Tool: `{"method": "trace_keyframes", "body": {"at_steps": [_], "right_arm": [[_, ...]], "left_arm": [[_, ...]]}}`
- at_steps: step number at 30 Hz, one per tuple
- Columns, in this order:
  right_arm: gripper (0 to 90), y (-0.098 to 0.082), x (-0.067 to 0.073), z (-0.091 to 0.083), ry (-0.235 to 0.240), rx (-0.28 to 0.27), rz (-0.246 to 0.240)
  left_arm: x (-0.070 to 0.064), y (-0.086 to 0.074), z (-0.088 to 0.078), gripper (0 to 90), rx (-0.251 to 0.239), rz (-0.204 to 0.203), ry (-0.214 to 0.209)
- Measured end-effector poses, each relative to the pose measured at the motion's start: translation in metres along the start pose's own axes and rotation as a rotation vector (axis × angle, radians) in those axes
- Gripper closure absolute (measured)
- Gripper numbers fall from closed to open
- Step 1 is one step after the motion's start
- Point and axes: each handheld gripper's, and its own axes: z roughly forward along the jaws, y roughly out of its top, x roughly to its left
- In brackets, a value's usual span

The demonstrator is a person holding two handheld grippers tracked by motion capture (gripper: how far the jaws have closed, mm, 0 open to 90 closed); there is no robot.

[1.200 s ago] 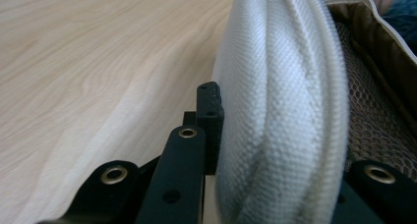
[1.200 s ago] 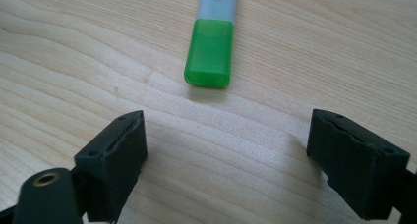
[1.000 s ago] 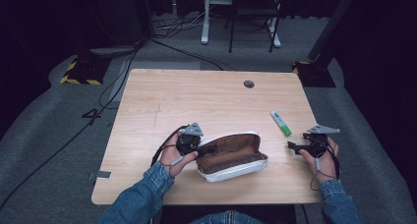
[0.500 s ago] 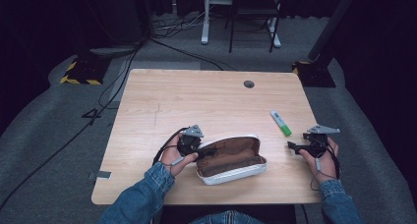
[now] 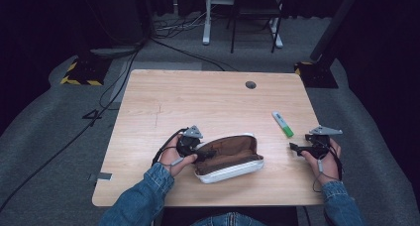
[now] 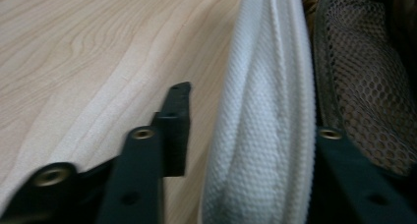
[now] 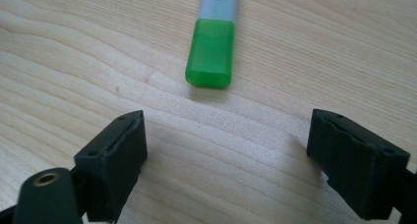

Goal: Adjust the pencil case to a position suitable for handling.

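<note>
An open case [image 5: 228, 156], white outside and brown inside, lies near the table's front edge. My left gripper [image 5: 205, 155] is at its left end. Its jaws have just been opening. In the left gripper view the white wall [image 6: 265, 111] stands between them, one jaw out over the wood, the other inside by the mesh lining [image 6: 373, 86], with a gap at the outer pad. My right gripper [image 5: 294, 147] rests open at the right. A marker with a green cap [image 7: 211, 52] lies just ahead of its fingertips [image 7: 226, 140], and it also lies on the table [image 5: 282, 124] in the high view.
The wooden table [image 5: 198, 97] has a round cable hole [image 5: 250, 84] at the back right. Cables run over the grey floor [image 5: 74, 132] on the left. A white desk frame [image 5: 208, 18] and a black post base [image 5: 317, 72] stand beyond the table.
The case's left end and the left hand have shifted slightly toward the table's front. The right hand has kept still.
</note>
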Motion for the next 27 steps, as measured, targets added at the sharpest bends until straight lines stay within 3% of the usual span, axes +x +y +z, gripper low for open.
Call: {"method": "trace_keyframes", "body": {"at_steps": [3, 6, 21, 27], "right_arm": [[15.5, 0.0, 0.0, 0.0, 0.001, 0.001, -0.001], [15.5, 0.0, 0.0, 0.0, 0.001, 0.001, -0.002], [16.9, 0.0, 0.0, 0.0, -0.002, -0.001, 0.002], [17.5, 0.001, 0.002, 0.0, -0.012, 0.005, 0.016]], "left_arm": [[-0.001, 0.0, 0.001, 36.0, -0.002, 0.015, 0.02], [-0.003, 0.0, 0.001, 30.6, -0.009, 0.022, 0.036], [-0.01, -0.002, -0.026, 23.7, -0.071, 0.047, 0.137], [-0.013, -0.009, -0.039, 23.1, -0.088, 0.041, 0.143]]}}
